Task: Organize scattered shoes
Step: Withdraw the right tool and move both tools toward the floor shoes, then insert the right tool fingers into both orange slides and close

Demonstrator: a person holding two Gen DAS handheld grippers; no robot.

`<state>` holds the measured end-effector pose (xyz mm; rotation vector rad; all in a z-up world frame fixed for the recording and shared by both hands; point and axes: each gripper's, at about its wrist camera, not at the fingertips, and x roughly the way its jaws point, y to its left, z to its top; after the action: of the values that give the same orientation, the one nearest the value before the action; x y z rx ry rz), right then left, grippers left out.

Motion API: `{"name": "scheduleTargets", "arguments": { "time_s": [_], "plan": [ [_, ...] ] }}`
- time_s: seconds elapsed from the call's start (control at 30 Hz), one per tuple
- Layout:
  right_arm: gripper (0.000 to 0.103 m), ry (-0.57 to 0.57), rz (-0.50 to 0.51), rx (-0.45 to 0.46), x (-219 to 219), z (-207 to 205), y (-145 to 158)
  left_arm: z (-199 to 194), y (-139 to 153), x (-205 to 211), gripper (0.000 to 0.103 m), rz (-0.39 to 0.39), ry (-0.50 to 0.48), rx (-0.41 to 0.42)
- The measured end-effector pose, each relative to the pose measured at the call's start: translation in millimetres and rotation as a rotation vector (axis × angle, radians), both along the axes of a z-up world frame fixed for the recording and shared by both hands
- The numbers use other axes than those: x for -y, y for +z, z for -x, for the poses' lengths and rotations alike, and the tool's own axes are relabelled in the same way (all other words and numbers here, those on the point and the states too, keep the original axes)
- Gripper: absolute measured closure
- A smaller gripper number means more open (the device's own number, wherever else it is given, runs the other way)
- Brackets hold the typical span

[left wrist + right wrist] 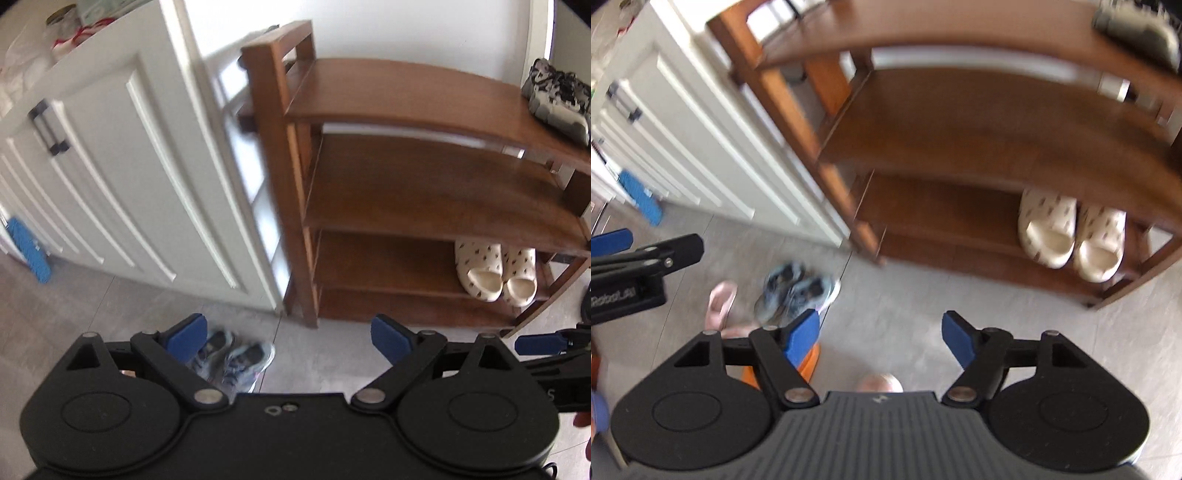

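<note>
Left gripper (290,338) spread wide at the bottom of the left wrist view, blue pads apart, nothing between them. Right gripper (881,338) likewise spread and empty, low in the right wrist view. Just past the left finger in both views, lower centre-left: pair of blue-grey sneakers (798,291) side by side on the grey tile floor (916,325), blurred. Left of them in the right wrist view, a pink slipper (718,304); behind the right gripper's left finger, something orange (809,363), too hidden to identify. Farther up, centre to right of frame: brown wooden shoe rack (424,184) with three shelves. On the bottom shelf, right side, pair of cream patterned slippers (495,271) touching each other, open ends toward the camera. On the top shelf, far upper right, grey-and-black sneakers (557,98). Left half of frame: white panelled cabinet (110,166) beside the rack, blue object (29,249) leaning at its base.
</note>
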<state>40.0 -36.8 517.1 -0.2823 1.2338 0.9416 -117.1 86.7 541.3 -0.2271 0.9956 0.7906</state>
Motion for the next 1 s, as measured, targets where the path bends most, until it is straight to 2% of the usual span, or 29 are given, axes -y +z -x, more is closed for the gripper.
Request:
{"name": "scheduleTargets", "arguments": {
  "time_s": [0.17,0.43,0.53,0.67,0.77,0.9,0.97,1.0],
  "plan": [
    [0.027,0.077,0.008,-0.039,-9.9,32.4,-26.3,39.3,-7.9,-9.7,0.007,-0.011,0.076,-0.047],
    [0.029,0.171,0.017,-0.074,-65.6,99.5,-63.8,113.5,-19.0,-50.8,0.007,-0.041,0.186,-0.053],
    [0.028,0.185,0.024,-0.074,-92.7,132.5,-80.5,147.0,-32.6,-73.5,0.007,-0.027,0.202,-0.038],
    [0.027,0.193,0.064,-0.067,-129.1,179.5,-111.8,203.4,-75.9,-116.7,0.007,0.018,0.183,-0.025],
    [0.027,0.144,0.124,-0.097,-166.5,231.4,-158.7,237.3,-106.7,-145.0,0.007,0.058,0.154,-0.036],
    [0.030,0.088,0.173,-0.161,-208.7,289.3,-218.7,287.6,-146.9,-184.9,0.007,0.054,0.101,-0.065],
    [0.038,0.084,0.186,-0.183,-235.8,321.2,-255.2,305.6,-166.7,-202.3,0.007,0.060,0.095,-0.082],
    [0.039,0.081,0.193,-0.182,-246.3,330.5,-269.6,312.9,-177.2,-211.0,0.007,0.061,0.099,-0.088]
  ]
}}
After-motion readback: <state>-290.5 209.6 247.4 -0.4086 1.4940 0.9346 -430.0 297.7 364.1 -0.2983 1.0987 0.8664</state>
